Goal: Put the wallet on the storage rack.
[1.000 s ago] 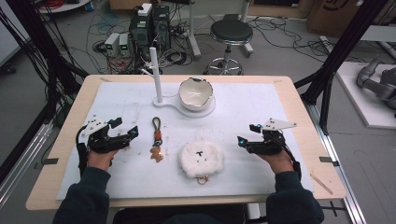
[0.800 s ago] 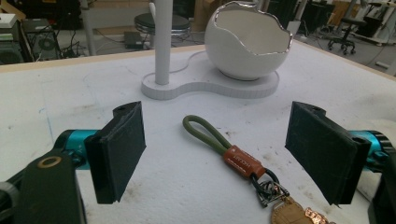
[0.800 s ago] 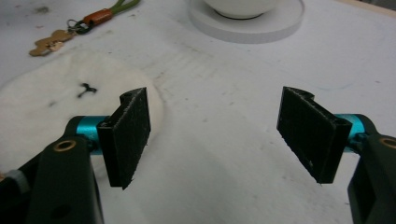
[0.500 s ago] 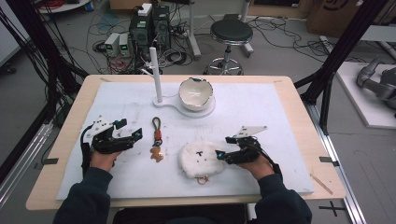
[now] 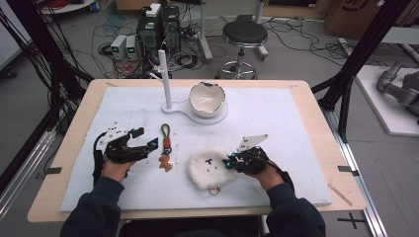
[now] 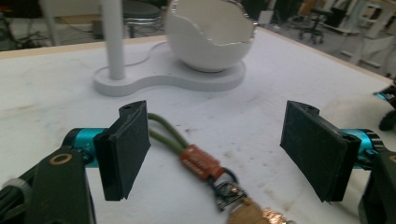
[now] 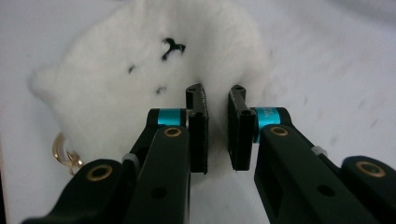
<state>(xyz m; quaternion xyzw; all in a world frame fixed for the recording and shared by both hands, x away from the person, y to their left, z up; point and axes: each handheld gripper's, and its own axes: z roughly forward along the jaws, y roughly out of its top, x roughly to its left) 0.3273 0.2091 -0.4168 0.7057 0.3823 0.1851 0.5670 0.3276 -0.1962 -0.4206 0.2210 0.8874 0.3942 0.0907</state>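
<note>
A white fluffy plush [image 5: 210, 168] with black face marks and a gold clasp [image 5: 213, 190] lies on the white mat near the front. My right gripper [image 5: 228, 163] is at its right edge. In the right gripper view the jaws stand nearly together, and my right gripper [image 7: 217, 98] pinches the fur of the plush [image 7: 140, 70]. A keychain [image 5: 165, 147] with an olive loop, a brown tag and a gold charm lies left of the plush. My left gripper [image 5: 146, 138] is open just left of it. In the left gripper view the keychain [image 6: 201, 161] lies between the wide-apart jaws of my left gripper [image 6: 215, 140].
At the back of the mat stands a white base with an upright post [image 5: 165, 79] and a broken-eggshell bowl [image 5: 206, 98]; the bowl [image 6: 210, 37] is ahead of the left gripper. The wooden table edge [image 5: 341, 148] frames the mat. A stool and cables are on the floor beyond.
My right gripper has moved left from the open mat to the plush's right edge and its jaws have come together on the fur. My left gripper shifted slightly right toward the keychain.
</note>
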